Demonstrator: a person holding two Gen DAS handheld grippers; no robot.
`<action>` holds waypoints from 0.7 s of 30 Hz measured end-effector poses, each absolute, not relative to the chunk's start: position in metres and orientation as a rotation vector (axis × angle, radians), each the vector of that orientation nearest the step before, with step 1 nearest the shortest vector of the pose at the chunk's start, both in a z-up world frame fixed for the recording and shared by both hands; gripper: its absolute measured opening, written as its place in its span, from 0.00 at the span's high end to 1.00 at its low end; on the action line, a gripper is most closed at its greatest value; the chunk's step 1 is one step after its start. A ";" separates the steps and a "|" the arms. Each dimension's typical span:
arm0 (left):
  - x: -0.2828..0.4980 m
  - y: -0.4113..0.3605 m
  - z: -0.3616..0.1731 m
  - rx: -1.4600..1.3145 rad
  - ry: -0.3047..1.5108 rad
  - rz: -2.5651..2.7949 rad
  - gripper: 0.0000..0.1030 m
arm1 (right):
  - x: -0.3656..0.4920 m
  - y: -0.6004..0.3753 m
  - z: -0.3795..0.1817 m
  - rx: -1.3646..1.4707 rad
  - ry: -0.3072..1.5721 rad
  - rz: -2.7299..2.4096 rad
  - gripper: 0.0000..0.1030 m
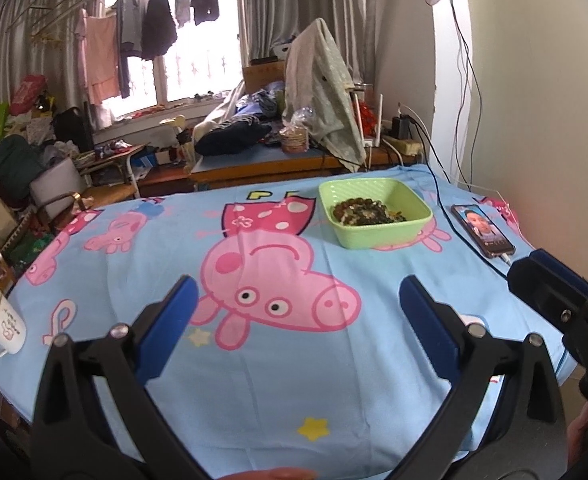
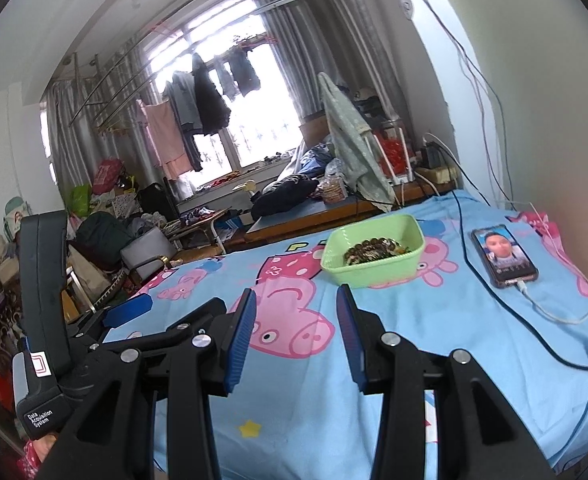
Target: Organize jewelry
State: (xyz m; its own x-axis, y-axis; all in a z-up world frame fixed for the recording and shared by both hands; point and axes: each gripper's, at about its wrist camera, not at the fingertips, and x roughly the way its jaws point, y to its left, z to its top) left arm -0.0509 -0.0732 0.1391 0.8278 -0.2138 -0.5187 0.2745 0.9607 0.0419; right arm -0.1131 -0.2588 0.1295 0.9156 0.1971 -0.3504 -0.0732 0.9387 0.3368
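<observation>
A light green basket [image 1: 378, 238] [image 2: 374, 276] sits on the far right part of the cartoon-pig cloth, with a heap of dark bead bracelets [image 1: 368, 212] [image 2: 372, 250] inside it. My left gripper [image 1: 297, 284] hovers over the cloth short of the basket, its blue pads wide apart and holding nothing. My right gripper [image 2: 296, 292] is open by a narrower gap, also with nothing between its pads, and points toward the basket from nearer the front. In the right wrist view one blue finger [image 2: 128, 310] of the left gripper shows at the left.
A phone [image 1: 482, 230] [image 2: 504, 256] with a lit screen lies right of the basket, with charging cables [image 2: 554, 312] trailing across the cloth. A white mug [image 1: 2, 320] stands at the table's left edge. Behind the table are a cluttered desk, hanging laundry and a window.
</observation>
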 end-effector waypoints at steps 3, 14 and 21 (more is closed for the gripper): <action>-0.049 -0.067 0.140 0.105 0.535 -0.252 0.06 | -0.110 -0.252 0.132 0.308 0.395 0.154 0.88; -0.046 -0.052 0.141 0.077 0.537 -0.233 0.06 | -0.102 -0.238 0.131 0.281 0.424 0.174 0.88; -0.047 -0.051 0.141 0.079 0.538 -0.232 0.06 | -0.102 -0.237 0.131 0.281 0.425 0.175 0.87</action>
State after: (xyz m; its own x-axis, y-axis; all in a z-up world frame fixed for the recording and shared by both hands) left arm -0.0467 -0.0509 0.1407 0.8334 -0.1984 -0.5159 0.2395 0.9708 0.0136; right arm -0.1020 -0.2374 0.1306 0.8971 0.2246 -0.3804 -0.1083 0.9467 0.3034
